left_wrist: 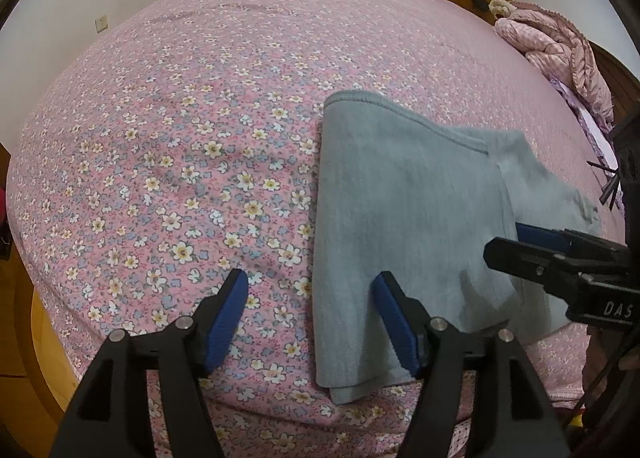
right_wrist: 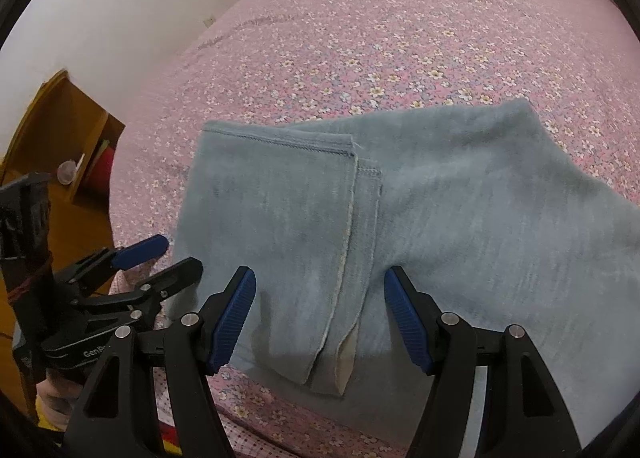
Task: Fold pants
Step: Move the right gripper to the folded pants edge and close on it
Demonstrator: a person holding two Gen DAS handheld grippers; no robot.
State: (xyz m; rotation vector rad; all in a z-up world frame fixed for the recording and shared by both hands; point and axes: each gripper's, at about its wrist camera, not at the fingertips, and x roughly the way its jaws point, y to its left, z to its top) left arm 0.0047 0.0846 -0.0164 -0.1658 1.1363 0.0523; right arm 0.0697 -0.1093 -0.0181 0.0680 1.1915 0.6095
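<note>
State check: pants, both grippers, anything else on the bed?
pants: folded over, lying flat on the bed, not gripped
left gripper: jaws open, astride the pants' left edge
right gripper: jaws open over the pants
quilt: bunched at the far side
bedsheet: spread, slightly wrinkled

We see one pair of pants point(right_wrist: 460, 218), made of soft grey-blue knit fabric. It lies flat on the bed near the front edge, folded over on itself into a compact stack. The top layer ends in a stitched hem point(right_wrist: 280, 142) facing away from us. A lengthwise seam point(right_wrist: 346, 234) runs down the top layer toward the near edge, where a pale inner lining shows. On the right, the fabric spreads wider and sits slightly rumpled.
</note>
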